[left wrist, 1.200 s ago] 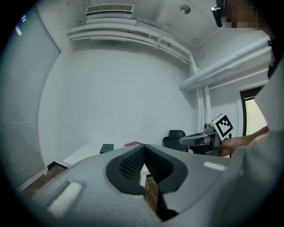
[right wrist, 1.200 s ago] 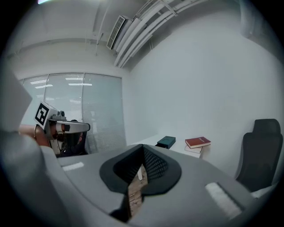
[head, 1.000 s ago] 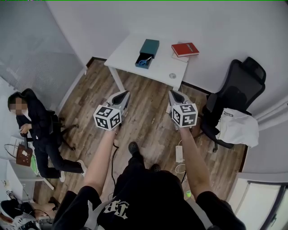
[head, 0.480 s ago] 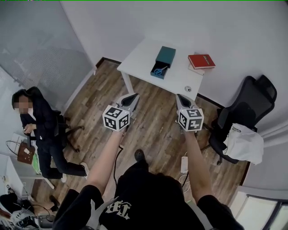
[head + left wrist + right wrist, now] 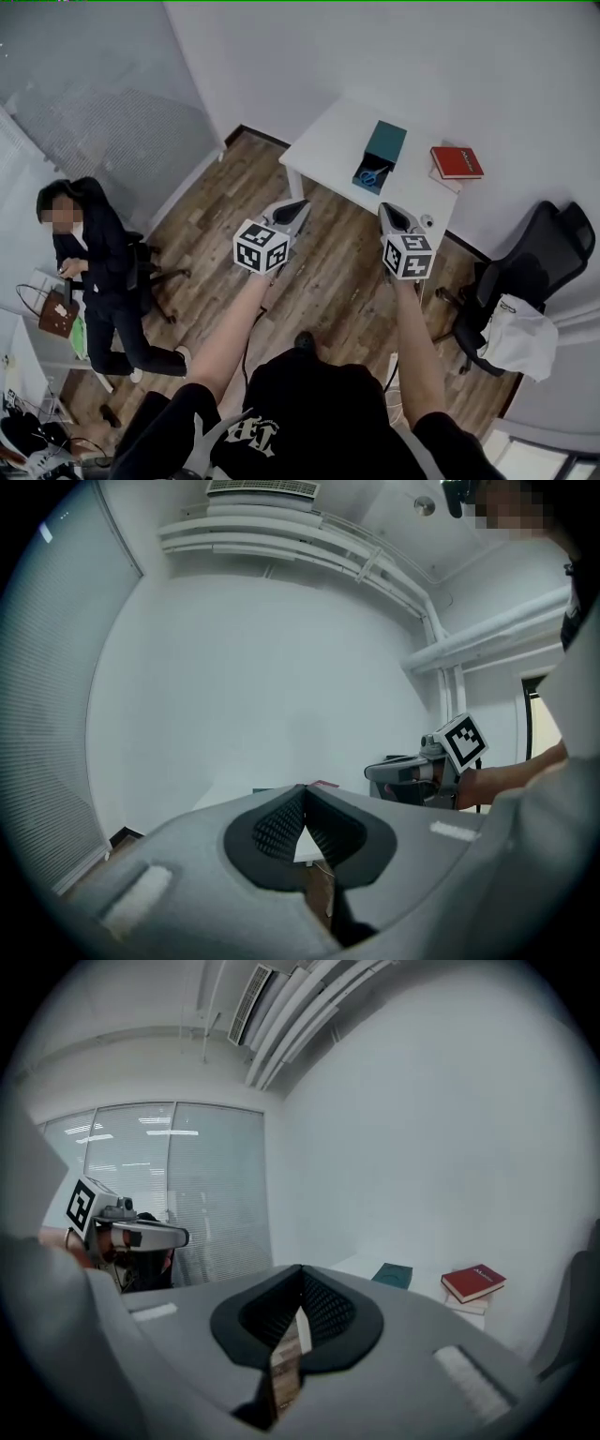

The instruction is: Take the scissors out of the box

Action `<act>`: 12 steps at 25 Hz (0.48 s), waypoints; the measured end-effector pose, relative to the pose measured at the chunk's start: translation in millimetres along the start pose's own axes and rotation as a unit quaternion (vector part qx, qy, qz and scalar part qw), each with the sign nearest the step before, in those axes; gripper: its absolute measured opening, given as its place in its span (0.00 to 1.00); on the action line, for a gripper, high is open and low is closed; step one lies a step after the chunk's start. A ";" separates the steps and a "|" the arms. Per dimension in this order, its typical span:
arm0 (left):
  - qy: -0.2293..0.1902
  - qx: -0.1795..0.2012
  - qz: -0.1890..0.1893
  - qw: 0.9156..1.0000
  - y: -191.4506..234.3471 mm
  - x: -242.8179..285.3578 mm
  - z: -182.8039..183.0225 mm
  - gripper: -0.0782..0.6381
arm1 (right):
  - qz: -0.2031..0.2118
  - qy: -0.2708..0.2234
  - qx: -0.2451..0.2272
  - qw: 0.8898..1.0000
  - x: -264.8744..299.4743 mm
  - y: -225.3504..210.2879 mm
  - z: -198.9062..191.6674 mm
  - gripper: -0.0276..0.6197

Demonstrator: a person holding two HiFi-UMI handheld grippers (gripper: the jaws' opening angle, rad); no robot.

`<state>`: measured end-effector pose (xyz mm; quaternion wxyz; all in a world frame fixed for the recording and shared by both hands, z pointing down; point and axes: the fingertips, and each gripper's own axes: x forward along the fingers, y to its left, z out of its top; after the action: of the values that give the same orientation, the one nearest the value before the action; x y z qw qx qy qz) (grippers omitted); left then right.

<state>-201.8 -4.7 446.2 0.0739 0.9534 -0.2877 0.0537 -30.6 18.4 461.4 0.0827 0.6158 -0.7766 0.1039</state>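
Observation:
The teal box (image 5: 382,150) lies open on the white table (image 5: 328,150) at the upper right of the head view. Blue-handled scissors (image 5: 371,175) lie in its near part. My left gripper (image 5: 302,203) and right gripper (image 5: 385,207) are held out side by side over the wooden floor, short of the table, both shut and empty. In the left gripper view the left gripper (image 5: 302,788) has its pads meeting at the tip. The right gripper (image 5: 301,1268) looks the same in its own view, with the teal box (image 5: 392,1275) beyond it.
A red book (image 5: 457,161) on a second book and a small round object (image 5: 427,221) share the table. A black office chair (image 5: 530,272) with a white bag (image 5: 520,339) stands at the right. A person (image 5: 94,267) sits at the left beside a brown handbag (image 5: 53,314).
Both grippers have travelled forward over the floor toward the table, still side by side and shut. The table and box now sit further right and lower in the head view.

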 end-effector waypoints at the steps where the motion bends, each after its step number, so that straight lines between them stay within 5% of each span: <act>1: 0.000 0.000 0.001 1.000 8.3 -1.5 0.2 0.11 | 0.002 -0.001 0.000 1.000 8.4 4.7 2.5 0.05; 12: 0.009 -0.007 0.022 1.000 68.8 13.5 -0.2 0.11 | 0.029 0.006 0.001 1.000 81.3 14.8 9.1 0.05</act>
<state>-228.9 -68.7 456.0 0.0820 0.9459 -0.3079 0.0620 -63.6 -57.2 472.5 0.0840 0.5923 -0.7936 0.1107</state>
